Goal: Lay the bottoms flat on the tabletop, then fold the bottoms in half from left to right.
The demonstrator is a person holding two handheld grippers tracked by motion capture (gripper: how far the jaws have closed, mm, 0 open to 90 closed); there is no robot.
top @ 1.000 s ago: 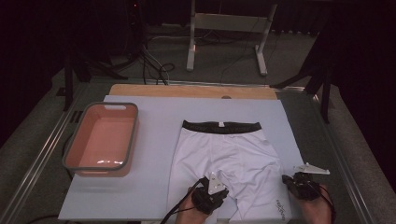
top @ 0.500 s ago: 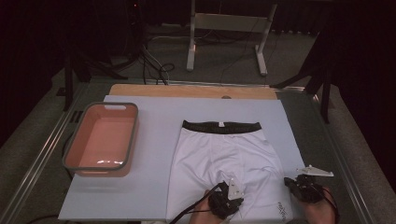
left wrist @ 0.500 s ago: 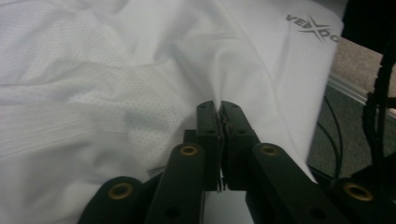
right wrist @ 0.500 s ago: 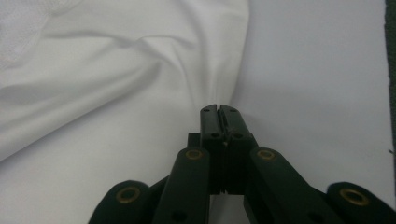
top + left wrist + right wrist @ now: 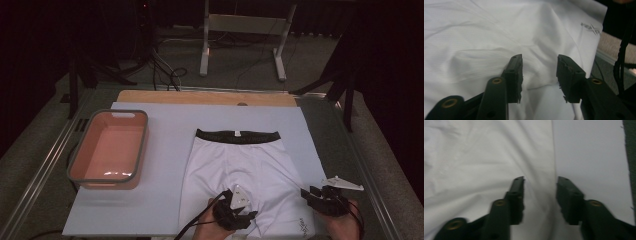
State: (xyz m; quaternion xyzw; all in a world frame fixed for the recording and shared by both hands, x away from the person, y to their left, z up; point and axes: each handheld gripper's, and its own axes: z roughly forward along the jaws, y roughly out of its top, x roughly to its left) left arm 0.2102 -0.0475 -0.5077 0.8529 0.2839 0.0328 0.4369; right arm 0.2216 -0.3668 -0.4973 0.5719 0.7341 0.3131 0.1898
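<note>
White shorts point(image 5: 240, 165) with a black waistband point(image 5: 237, 135) lie flat on the pale board point(image 5: 165, 125), legs toward me. My left gripper point(image 5: 246, 217) sits over the middle of the near hem; its jaws have just been opening and stand open, with wrinkled white fabric point(image 5: 486, 32) under and between them, not pinched. My right gripper point(image 5: 307, 195) is at the outer edge of the right leg, near the small logo point(image 5: 303, 226). Its jaws have also just been opening and straddle the shorts' edge point(image 5: 474, 152) and the bare board point(image 5: 594, 157). Both my left gripper point(image 5: 539, 67) and my right gripper point(image 5: 540, 187) show a wide gap.
A pink basin with a grey rim point(image 5: 110, 150) stands on the left part of the board. A wooden strip point(image 5: 200, 96) runs along the far edge. Metal rails border the table, and cables and a stand point(image 5: 245, 30) lie on the floor beyond.
Both grippers' jaws have opened and let go of the fabric. The left gripper shifted a little right along the hem. The right gripper stayed in place.
</note>
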